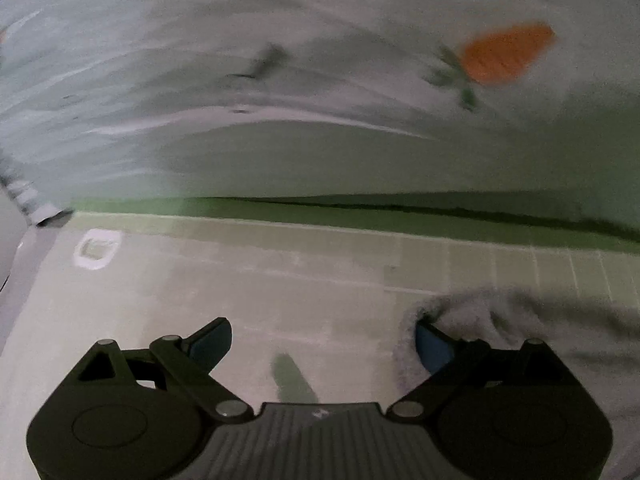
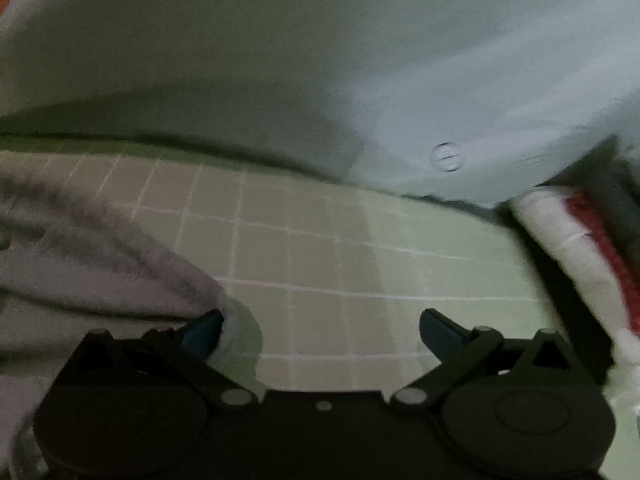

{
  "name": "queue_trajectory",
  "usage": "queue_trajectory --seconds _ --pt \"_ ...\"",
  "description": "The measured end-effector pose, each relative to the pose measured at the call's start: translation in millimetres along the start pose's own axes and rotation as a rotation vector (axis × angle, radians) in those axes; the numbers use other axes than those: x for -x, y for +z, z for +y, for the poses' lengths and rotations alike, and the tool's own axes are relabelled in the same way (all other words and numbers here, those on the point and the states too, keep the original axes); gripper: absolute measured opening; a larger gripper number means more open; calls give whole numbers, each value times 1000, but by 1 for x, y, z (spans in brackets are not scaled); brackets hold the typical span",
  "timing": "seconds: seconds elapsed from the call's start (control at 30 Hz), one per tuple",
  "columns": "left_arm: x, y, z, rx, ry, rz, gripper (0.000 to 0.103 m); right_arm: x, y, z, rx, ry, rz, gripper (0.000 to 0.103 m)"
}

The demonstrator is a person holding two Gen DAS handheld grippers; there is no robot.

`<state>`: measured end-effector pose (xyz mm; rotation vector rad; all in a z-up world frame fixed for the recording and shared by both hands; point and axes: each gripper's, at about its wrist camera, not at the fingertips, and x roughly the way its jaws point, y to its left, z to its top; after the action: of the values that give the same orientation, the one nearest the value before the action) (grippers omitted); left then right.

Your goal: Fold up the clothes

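Observation:
A pale blue-white garment (image 1: 280, 128) with an orange carrot print (image 1: 506, 54) fills the upper half of the left wrist view, blurred by motion. It also fills the top of the right wrist view (image 2: 400, 80), where a button (image 2: 445, 156) shows near its hem. A grey fleecy cloth (image 1: 500, 312) lies against the right finger of my left gripper (image 1: 324, 346), which is open. The same grey cloth (image 2: 100, 260) touches the left finger of my right gripper (image 2: 322, 334), also open. Both grippers hover low over a green grid mat (image 2: 340, 260).
The green grid mat (image 1: 280, 280) carries a white logo mark (image 1: 96, 248). A white cloth with a red stripe (image 2: 592, 248) lies at the right edge of the right wrist view. A grey surface edge (image 1: 12, 248) shows at far left.

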<state>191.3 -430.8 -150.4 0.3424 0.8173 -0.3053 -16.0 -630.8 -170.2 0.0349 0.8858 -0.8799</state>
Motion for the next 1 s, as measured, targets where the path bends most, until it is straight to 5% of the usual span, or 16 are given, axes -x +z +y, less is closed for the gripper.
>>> queue_trajectory --seconds 0.33,0.67,0.87,1.0 --pt "112 -39 42 65 9 -190 96 108 -31 -43 -136 1 -216 103" --pt "186 -92 70 78 1 -245 96 179 -93 -69 -129 35 -266 103" --pt "199 -132 79 83 6 -176 96 190 -130 -68 -59 62 -208 103" --pt "176 -153 83 84 12 23 96 184 -145 -54 39 111 -144 103"
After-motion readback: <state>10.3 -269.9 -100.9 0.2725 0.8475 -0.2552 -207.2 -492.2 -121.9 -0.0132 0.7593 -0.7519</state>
